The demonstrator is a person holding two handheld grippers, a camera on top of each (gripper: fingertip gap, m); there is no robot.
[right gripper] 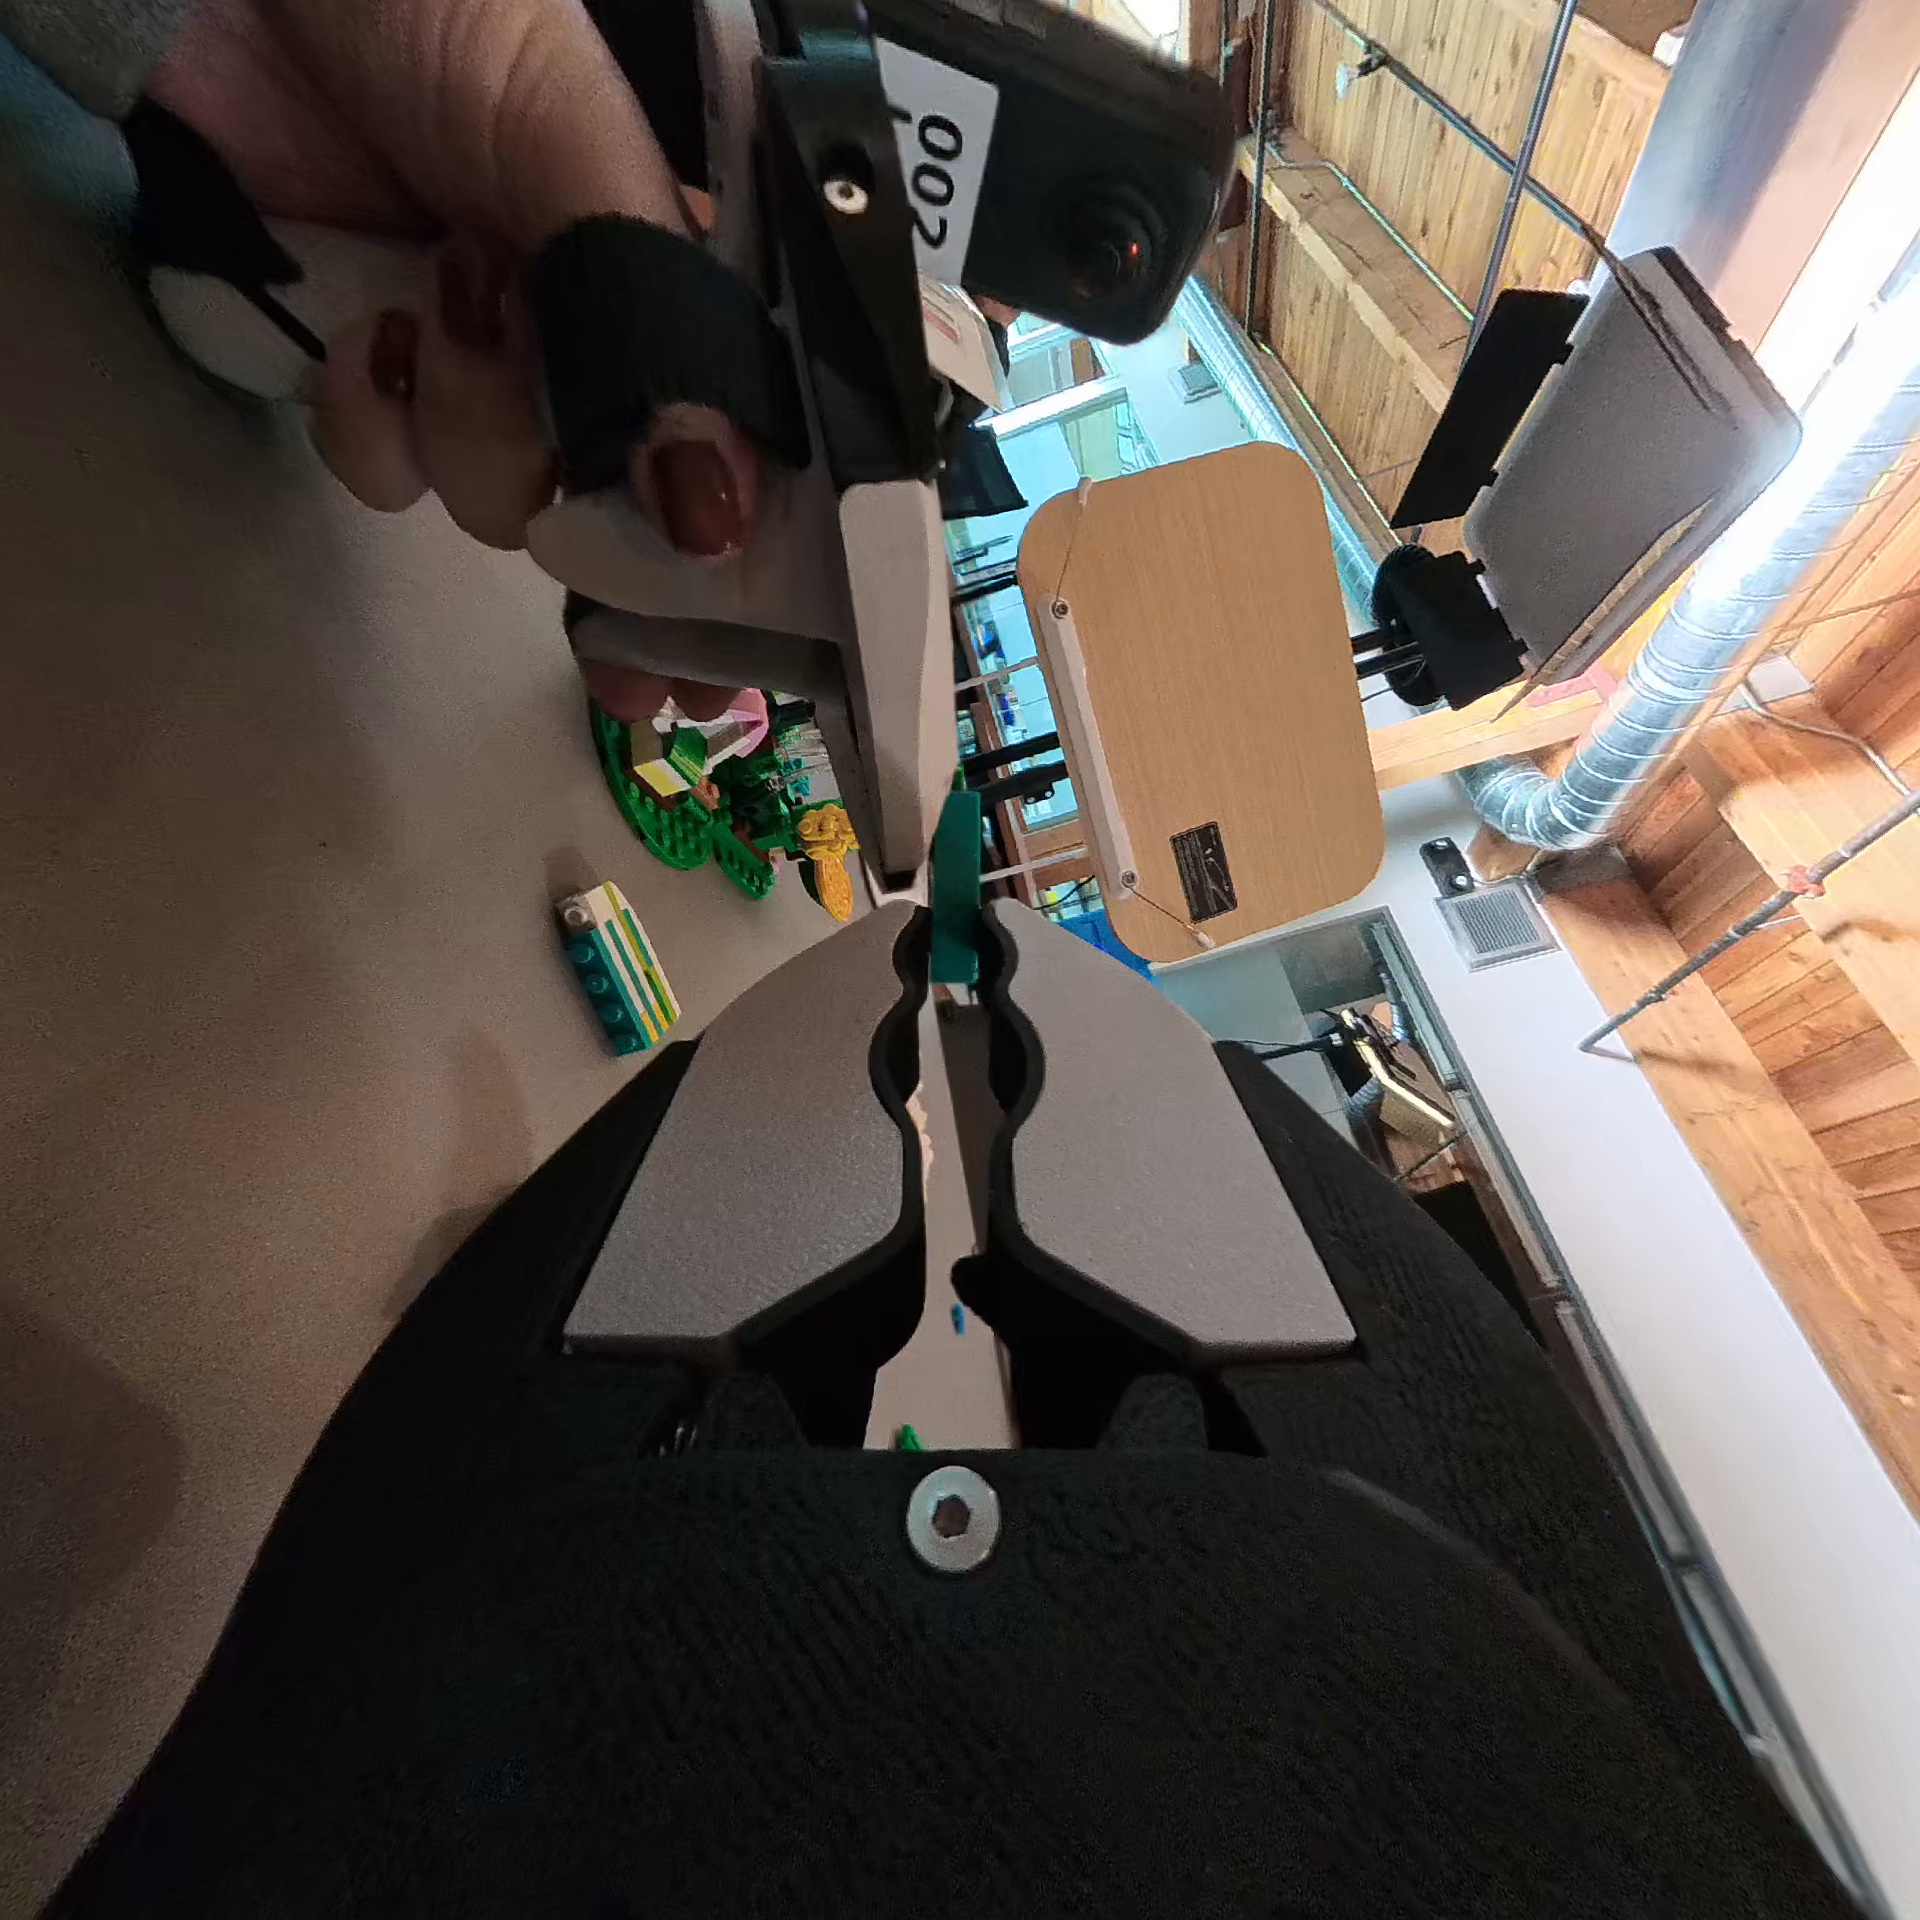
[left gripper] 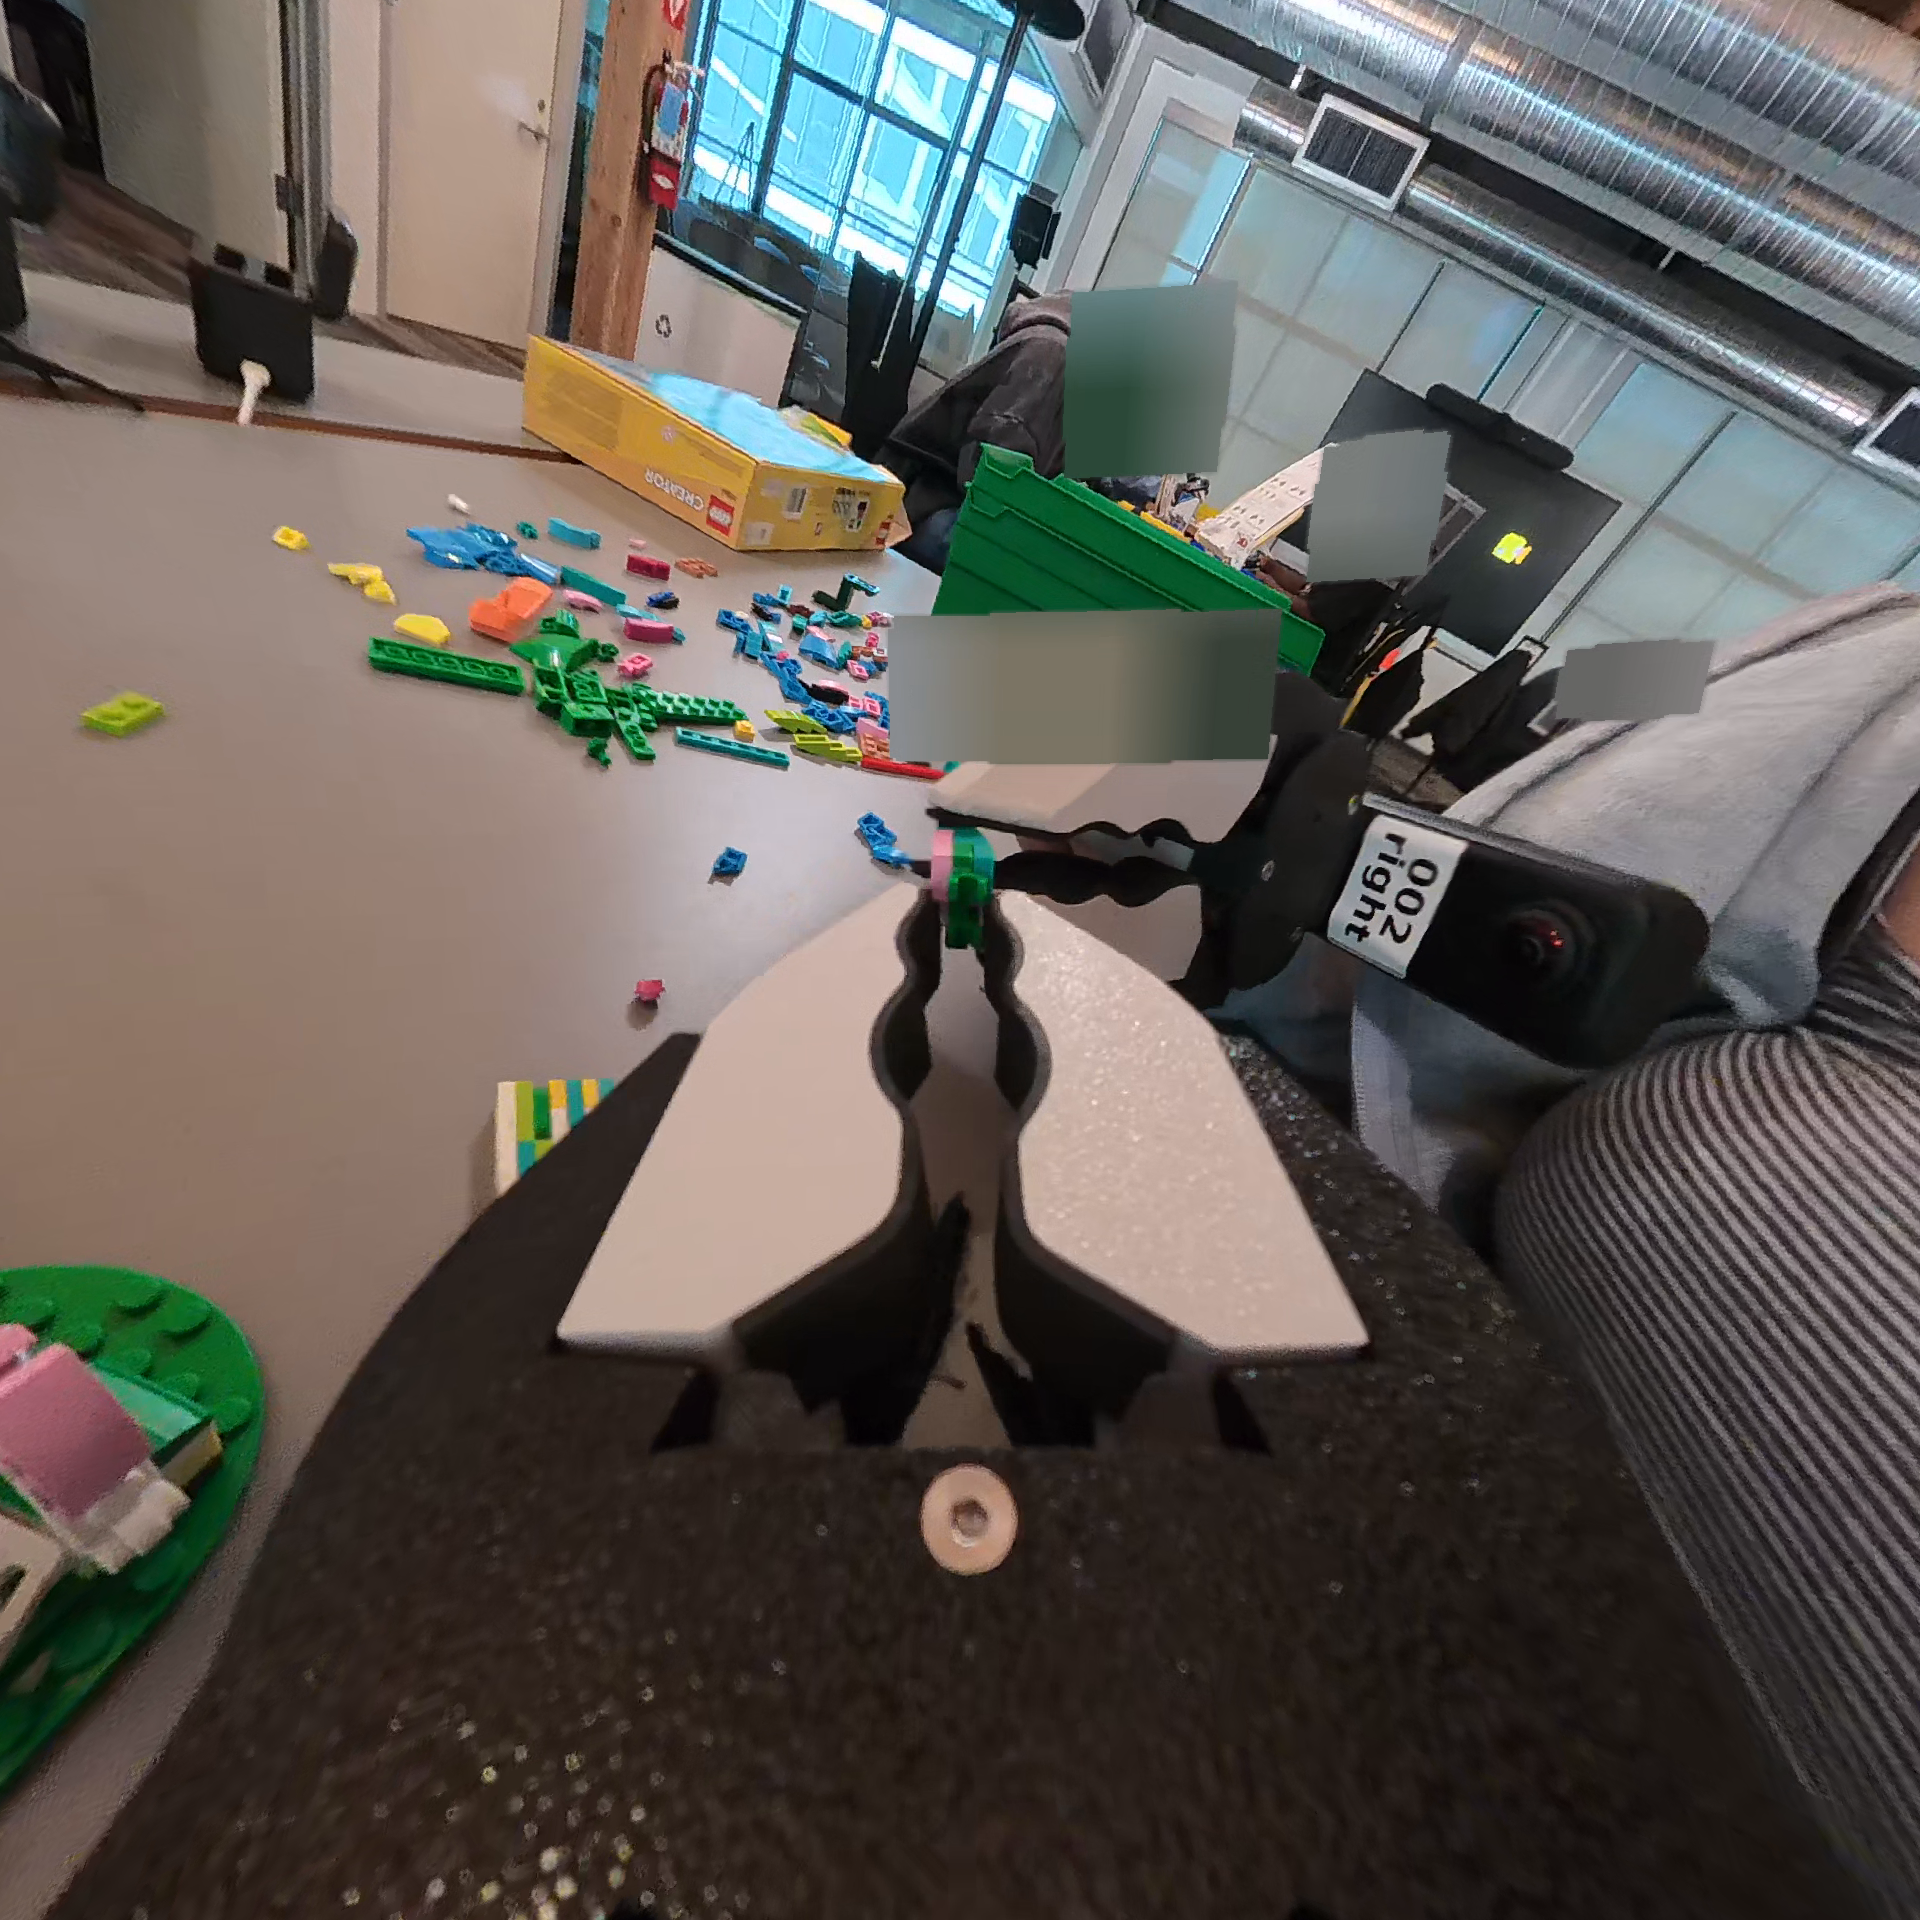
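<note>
A small brick assembly of pink, teal and green pieces (left gripper: 961,857) is held in the air above the grey table (left gripper: 312,935), between both grippers. My left gripper (left gripper: 961,920) is shut on its green piece (left gripper: 966,906) from below. My right gripper (left gripper: 961,840) comes in from the right and is shut on the teal part. In the right wrist view my right gripper (right gripper: 951,940) pinches the teal plate (right gripper: 956,862) edge-on. The left gripper (right gripper: 909,873) meets it there from above, held by a hand (right gripper: 468,312).
Several loose bricks (left gripper: 644,644) lie scattered on the table, with a yellow box (left gripper: 707,457) and a green bin (left gripper: 1091,551) behind. A green round baseplate with a build (left gripper: 135,1382) and a small striped build (right gripper: 618,966) sit near. A person's sleeve (left gripper: 1714,1247) is at the right. Left and right tips are no more than a few centimetres apart.
</note>
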